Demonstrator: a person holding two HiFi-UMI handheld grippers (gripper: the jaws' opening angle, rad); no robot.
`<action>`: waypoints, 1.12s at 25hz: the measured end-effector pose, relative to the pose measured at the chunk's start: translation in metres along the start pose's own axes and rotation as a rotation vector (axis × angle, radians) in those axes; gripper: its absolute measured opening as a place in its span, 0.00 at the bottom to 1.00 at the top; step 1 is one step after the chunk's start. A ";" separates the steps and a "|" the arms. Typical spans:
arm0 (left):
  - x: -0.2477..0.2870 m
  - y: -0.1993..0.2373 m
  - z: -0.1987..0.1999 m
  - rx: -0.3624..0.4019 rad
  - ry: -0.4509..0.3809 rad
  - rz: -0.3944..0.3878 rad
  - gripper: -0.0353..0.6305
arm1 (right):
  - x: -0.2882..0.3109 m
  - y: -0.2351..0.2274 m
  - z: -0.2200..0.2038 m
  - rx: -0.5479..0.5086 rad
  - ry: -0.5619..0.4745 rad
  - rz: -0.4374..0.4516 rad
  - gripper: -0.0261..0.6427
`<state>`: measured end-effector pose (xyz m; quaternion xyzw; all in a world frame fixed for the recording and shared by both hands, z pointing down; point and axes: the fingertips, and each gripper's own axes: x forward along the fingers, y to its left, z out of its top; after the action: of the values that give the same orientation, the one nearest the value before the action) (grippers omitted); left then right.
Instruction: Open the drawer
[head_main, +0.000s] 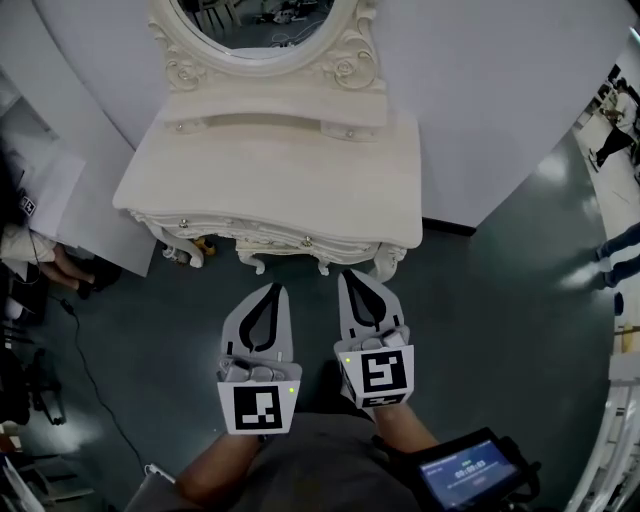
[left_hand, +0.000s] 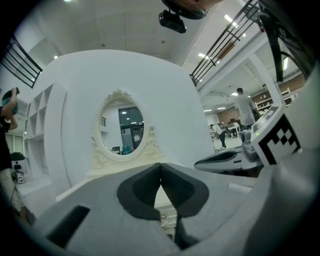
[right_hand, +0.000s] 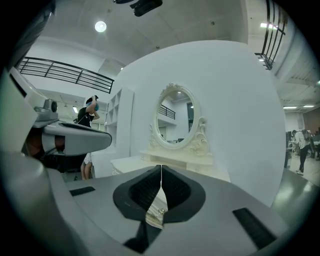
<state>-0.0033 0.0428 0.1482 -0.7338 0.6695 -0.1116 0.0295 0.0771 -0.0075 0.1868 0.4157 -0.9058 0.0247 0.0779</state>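
The left gripper (head_main: 272, 289) is hovering with its 2 jaws closed tip to tip on nothing, and just to its right the right gripper (head_main: 348, 274) is doing the same. Both are pointing at the cream dressing table (head_main: 270, 170) straight ahead of them. The drawer (head_main: 255, 233) is sitting shut in the table's front, just under the edge of the top. It is near the tips but touched by neither. A small knob (head_main: 306, 241) is showing ahead, between the 2 tools and nearer the right one. I am reading this as the reach, before any grip. The next move is calling for 1 gripper to part its jaws, line up on a knob, close round it and draw back toward the person. Well off to the left of the left gripper, a person's hand (head_main: 25, 245) and dark cables (head_main: 72, 312) are lying by the floor. Beyond the tabletop an oval mirror (head_main: 262, 20) is standing against a curved white wall (head_main: 510, 100). Behind the right gripper, a device with a lit screen (head_main: 468, 472) is sitting by the person's arm. Nothing is blocking the path to the drawer — only a carved leg (head_main: 388, 262) is standing just ahead and right of the right gripper.
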 end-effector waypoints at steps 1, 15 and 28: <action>0.002 0.004 0.005 0.000 -0.004 0.007 0.08 | 0.003 -0.001 0.007 -0.006 -0.011 0.002 0.06; 0.036 0.069 0.024 0.010 -0.074 0.051 0.08 | 0.067 -0.004 0.045 -0.069 -0.071 -0.028 0.06; 0.094 0.128 -0.054 -0.043 0.057 -0.055 0.08 | 0.143 0.017 -0.015 0.007 0.076 -0.091 0.06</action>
<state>-0.1314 -0.0574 0.1875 -0.7487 0.6520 -0.1192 -0.0084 -0.0256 -0.1017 0.2250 0.4555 -0.8822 0.0401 0.1121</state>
